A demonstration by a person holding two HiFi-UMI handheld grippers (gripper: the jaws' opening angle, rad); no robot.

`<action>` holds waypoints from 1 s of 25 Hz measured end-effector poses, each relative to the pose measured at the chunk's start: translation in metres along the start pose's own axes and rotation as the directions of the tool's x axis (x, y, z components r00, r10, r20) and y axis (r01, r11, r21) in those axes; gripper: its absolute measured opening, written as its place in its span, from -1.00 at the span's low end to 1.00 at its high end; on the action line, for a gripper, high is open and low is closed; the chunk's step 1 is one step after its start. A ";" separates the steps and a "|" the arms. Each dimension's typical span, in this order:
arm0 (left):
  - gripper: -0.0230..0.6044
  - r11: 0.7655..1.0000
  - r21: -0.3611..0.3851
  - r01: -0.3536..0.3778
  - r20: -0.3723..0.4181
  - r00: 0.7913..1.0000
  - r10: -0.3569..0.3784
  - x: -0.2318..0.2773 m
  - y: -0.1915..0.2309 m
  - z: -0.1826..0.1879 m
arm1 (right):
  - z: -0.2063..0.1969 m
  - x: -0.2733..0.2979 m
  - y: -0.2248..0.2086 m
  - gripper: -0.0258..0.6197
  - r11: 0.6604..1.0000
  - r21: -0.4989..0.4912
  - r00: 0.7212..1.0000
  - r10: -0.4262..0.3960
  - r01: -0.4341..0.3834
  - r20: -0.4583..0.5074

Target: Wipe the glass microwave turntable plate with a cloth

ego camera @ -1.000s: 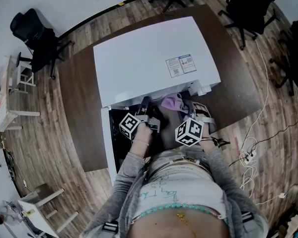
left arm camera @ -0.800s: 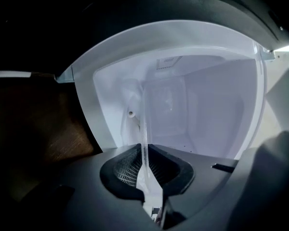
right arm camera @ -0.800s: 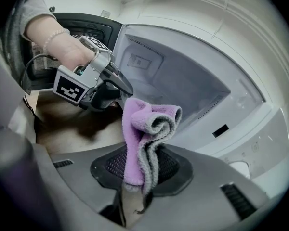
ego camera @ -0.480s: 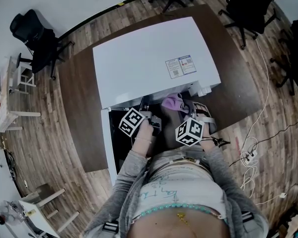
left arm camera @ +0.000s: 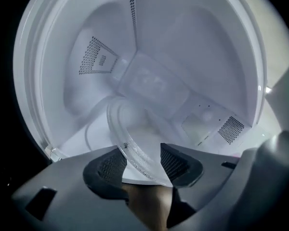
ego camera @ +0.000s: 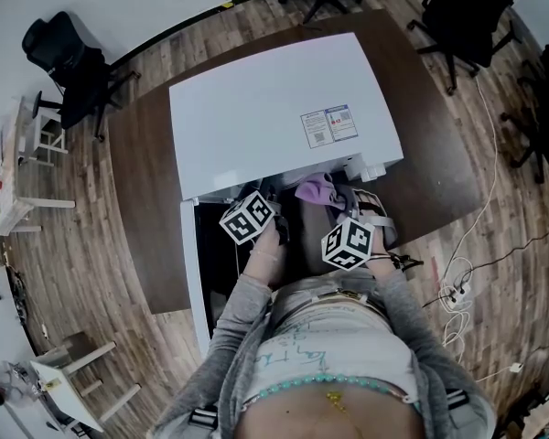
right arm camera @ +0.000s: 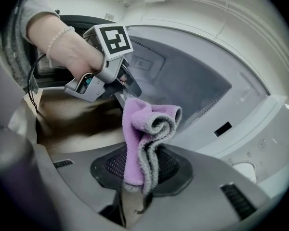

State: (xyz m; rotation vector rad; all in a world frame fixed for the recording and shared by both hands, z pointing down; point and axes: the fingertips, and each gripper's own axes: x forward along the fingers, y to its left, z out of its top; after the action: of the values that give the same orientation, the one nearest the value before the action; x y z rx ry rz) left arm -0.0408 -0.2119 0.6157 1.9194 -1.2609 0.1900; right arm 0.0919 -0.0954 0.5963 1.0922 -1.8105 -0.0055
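Presently, the left gripper (left arm camera: 142,161) is reaching into the open microwave (ego camera: 274,108). Its jaws have just been opening and now stand apart. The rim of the glass turntable plate (left arm camera: 132,141) passes between the pads at the lower centre of the left gripper view. The right-hand pad shows a clear gap to the glass; contact at the other pad cannot be confirmed. The plate is inside the white cavity, but whether it lies flat on the floor cannot be told.

The right gripper (right arm camera: 143,166) is clamped on the folded purple cloth (right arm camera: 147,124), held at the cavity mouth in the centre of its view.

Assessment: the plate is not yet secured for wiping.

Recommended: seat the rim deep between the pads and close gently and squarely, since glass is slippery and brittle. Then bring the cloth's broad face, not its folded edge, onto the plate.
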 end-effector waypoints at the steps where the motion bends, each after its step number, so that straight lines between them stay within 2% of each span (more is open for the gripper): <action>1: -0.25 1.000 0.009 -0.017 -0.001 1.000 0.017 0.001 0.002 0.001 | -0.001 0.000 -0.001 -0.56 1.000 -0.003 1.000 0.005 -0.005 0.004; 5: -0.16 0.995 0.026 -0.092 -0.002 0.996 0.092 0.003 0.008 0.008 | -0.006 -0.001 -0.004 -0.56 1.000 -0.014 0.999 0.023 -0.023 0.024; 9: -0.13 0.992 0.052 -0.119 0.033 0.993 0.117 0.002 0.008 0.009 | -0.010 -0.002 -0.008 -0.56 0.999 -0.036 0.998 0.036 -0.035 0.043; 11: -0.05 0.980 0.110 -0.165 0.044 0.986 0.161 -0.001 0.013 0.009 | -0.011 -0.002 -0.008 -0.56 0.998 -0.049 0.997 0.045 -0.042 0.059; 14: -0.01 0.943 0.237 -0.234 0.070 0.972 0.223 -0.009 0.021 0.007 | -0.011 -0.002 -0.008 -0.56 0.996 -0.072 0.995 0.062 -0.057 0.078; 16: -0.01 0.932 0.277 -0.233 0.082 0.972 0.219 -0.013 0.021 0.007 | -0.011 -0.002 -0.007 -0.56 0.994 -0.085 0.993 0.074 -0.067 0.088; 25: -0.02 0.925 0.332 -0.186 0.097 0.982 0.163 -0.023 -0.007 0.001 | -0.001 -0.003 -0.009 -0.56 0.990 -0.109 0.984 0.104 -0.088 0.144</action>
State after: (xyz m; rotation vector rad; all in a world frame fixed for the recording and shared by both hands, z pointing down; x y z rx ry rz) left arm -0.0464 -0.1951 0.5988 2.1149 -1.5261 0.4663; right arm 0.0990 -0.0981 0.5912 0.9525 -1.9736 -0.1242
